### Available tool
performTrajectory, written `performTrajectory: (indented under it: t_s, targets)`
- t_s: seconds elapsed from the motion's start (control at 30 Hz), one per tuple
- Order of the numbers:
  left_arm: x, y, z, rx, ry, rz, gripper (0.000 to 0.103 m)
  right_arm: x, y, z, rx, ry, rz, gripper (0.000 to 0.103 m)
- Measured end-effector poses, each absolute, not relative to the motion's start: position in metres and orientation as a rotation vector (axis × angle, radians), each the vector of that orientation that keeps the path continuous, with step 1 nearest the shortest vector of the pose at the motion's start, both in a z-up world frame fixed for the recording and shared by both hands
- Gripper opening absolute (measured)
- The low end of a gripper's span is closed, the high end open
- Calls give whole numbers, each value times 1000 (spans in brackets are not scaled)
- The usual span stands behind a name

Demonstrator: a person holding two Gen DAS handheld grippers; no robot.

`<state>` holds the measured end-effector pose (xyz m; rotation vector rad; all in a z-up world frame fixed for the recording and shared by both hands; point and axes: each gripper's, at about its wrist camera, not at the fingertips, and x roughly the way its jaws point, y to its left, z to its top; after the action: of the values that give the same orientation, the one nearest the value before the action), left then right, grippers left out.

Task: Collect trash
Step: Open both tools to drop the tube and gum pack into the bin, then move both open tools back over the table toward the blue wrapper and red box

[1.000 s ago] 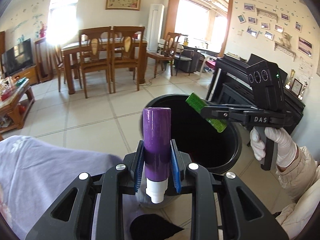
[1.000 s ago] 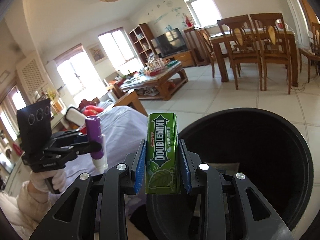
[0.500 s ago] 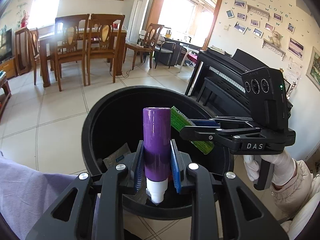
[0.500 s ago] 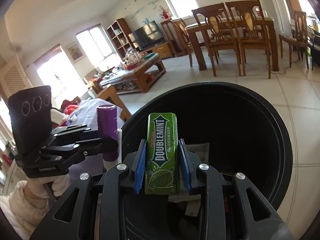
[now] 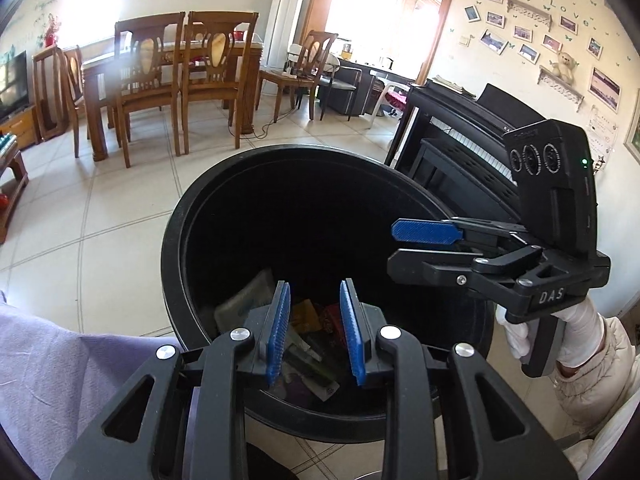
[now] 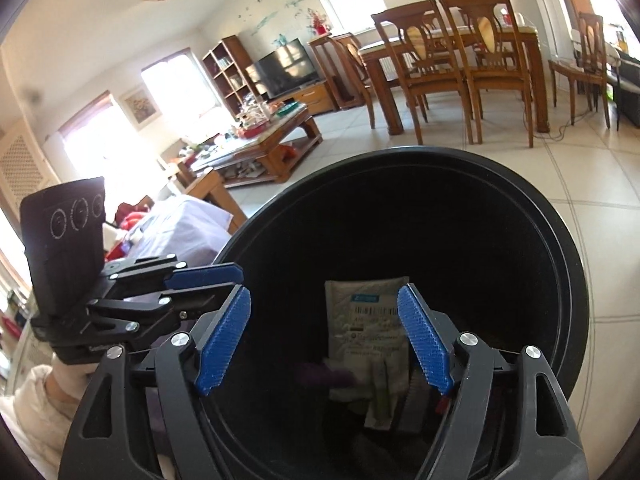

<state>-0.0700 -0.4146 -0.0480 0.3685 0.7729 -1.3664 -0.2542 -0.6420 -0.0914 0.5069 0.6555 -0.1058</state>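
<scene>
A round black trash bin [image 5: 176,240] stands on the tiled floor, and its rim fills the right wrist view [image 6: 560,240]. My left gripper [image 5: 314,330] is open and empty over the bin's near edge. My right gripper [image 6: 324,338] is open and empty over the bin mouth; it also shows in the left wrist view [image 5: 416,246] at the bin's right rim. The purple bottle [image 6: 324,374] lies blurred among the trash at the bin's bottom. A white labelled packet [image 6: 366,316] leans inside the bin. Mixed wrappers [image 5: 312,344] lie at the bottom.
A lilac cloth [image 5: 60,380] covers a surface left of the bin. A black piano [image 5: 460,152] stands behind right. A wooden dining table with chairs [image 5: 176,76] is at the back. A coffee table [image 6: 260,152] and TV stand [image 6: 288,68] stand further off.
Both grippers opened over the bin. The purple bottle left my left gripper and the green gum pack left my right gripper; both dropped into the bin.
</scene>
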Motion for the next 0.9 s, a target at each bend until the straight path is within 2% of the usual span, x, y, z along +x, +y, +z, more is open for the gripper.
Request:
performTrajectory:
  t_s: [0.03,0.07,0.1,0.23,0.3,0.37,0.47,0.57,0.73,0.9]
  targets:
    - [-70,-414,-48,369,771,-1361,37,-254,-641,-91,502,654,-108,76]
    - [-70,-413,-48,368,767,-1355,48,-255,-641,-91,505,653,-106,76]
    - [-71,-411,-47,363,759,-1351,56,-255,-640,-91,510,650,-104,76]
    - [-73,-404,-44,356,740,-1346,58,-256,-638,-90,516,642,-114,76]
    - [-73,-399,-42,351,724,-1336,72,-256,-637,-89,526,638,-113,76]
    - [-73,-393,-39,337,710,-1329,76,-258,-633,-88,530,636,-121,83]
    - [-73,-383,-34,315,700,-1315,77,-255,-629,-86,521,637,-129,85]
    - [-73,-370,-26,293,669,-1287,93,-247,-621,-81,509,640,-129,91]
    - [-69,-339,-11,248,621,-1255,94,-232,-605,-70,477,631,-118,97]
    - [-67,-305,5,225,564,-1188,98,-208,-580,-60,443,628,-86,98]
